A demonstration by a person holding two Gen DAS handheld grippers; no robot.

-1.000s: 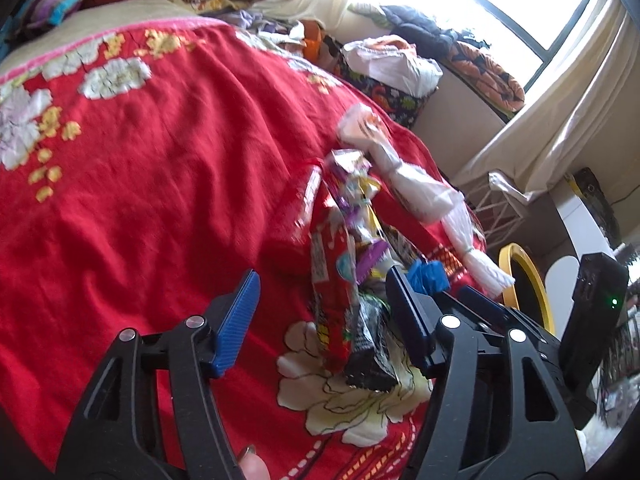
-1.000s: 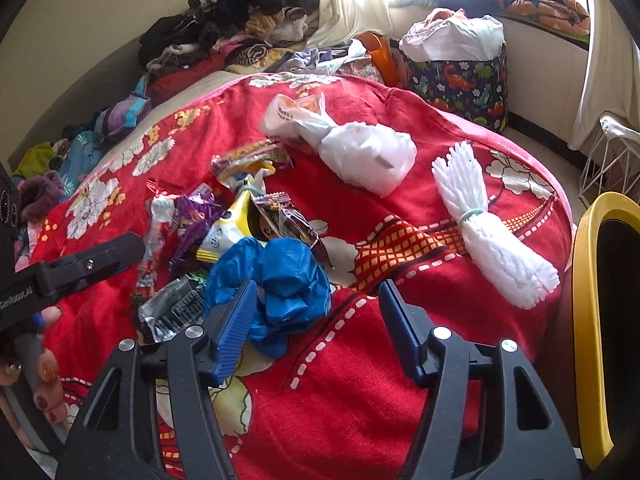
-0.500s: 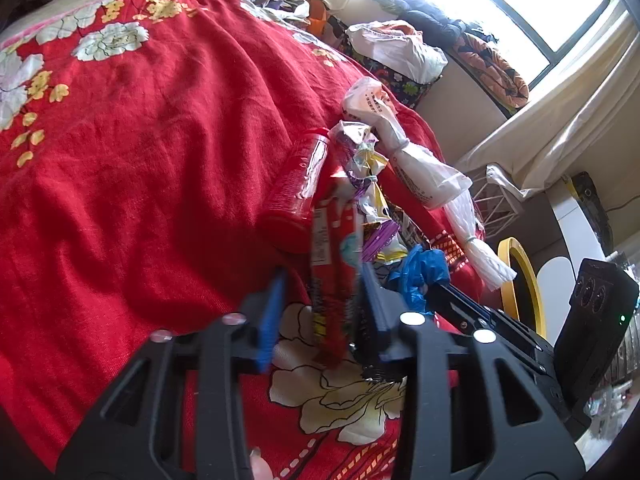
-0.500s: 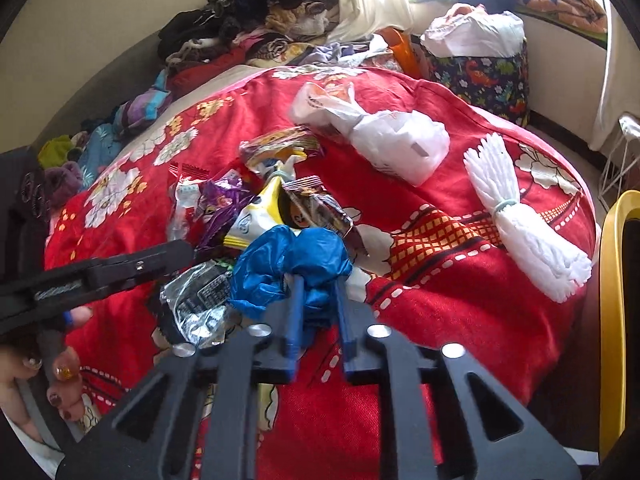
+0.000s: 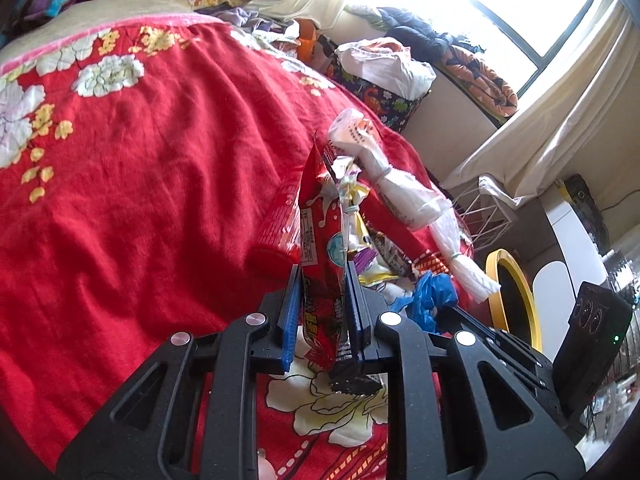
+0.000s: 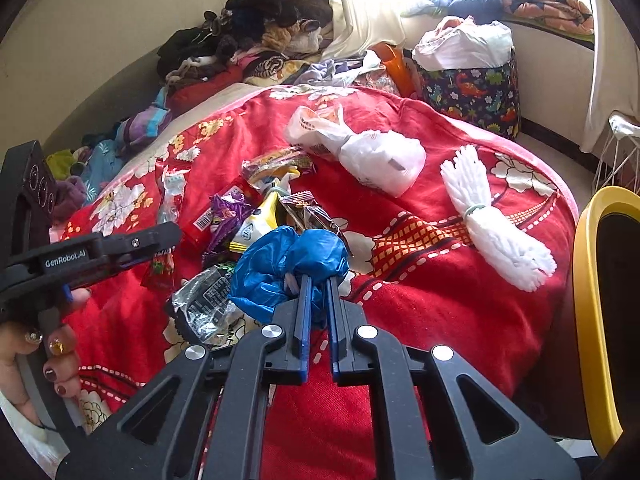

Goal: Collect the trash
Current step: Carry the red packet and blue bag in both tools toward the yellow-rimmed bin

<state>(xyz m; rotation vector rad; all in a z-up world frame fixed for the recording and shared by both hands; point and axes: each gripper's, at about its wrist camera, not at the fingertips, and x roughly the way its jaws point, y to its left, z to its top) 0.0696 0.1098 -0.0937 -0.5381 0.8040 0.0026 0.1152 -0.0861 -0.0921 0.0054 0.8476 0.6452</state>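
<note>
With my left gripper (image 5: 322, 308) clamped on a long red snack wrapper (image 5: 320, 240) and my right gripper (image 6: 317, 300) on crumpled blue plastic (image 6: 280, 264), both just closed, I judge lifting them toward the yellow-rimmed bin (image 6: 588, 320) at the bed's (image 6: 440, 300) edge comes next.

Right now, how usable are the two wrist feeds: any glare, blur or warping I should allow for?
Left wrist view: window blown out white, red blanket evenly lit, red snack wrapper in the left claw sharp. Right wrist view: glare only at the top edge, blue plastic bag in the right claw crisp. Both: strong fisheye bending, dark corners.
</note>
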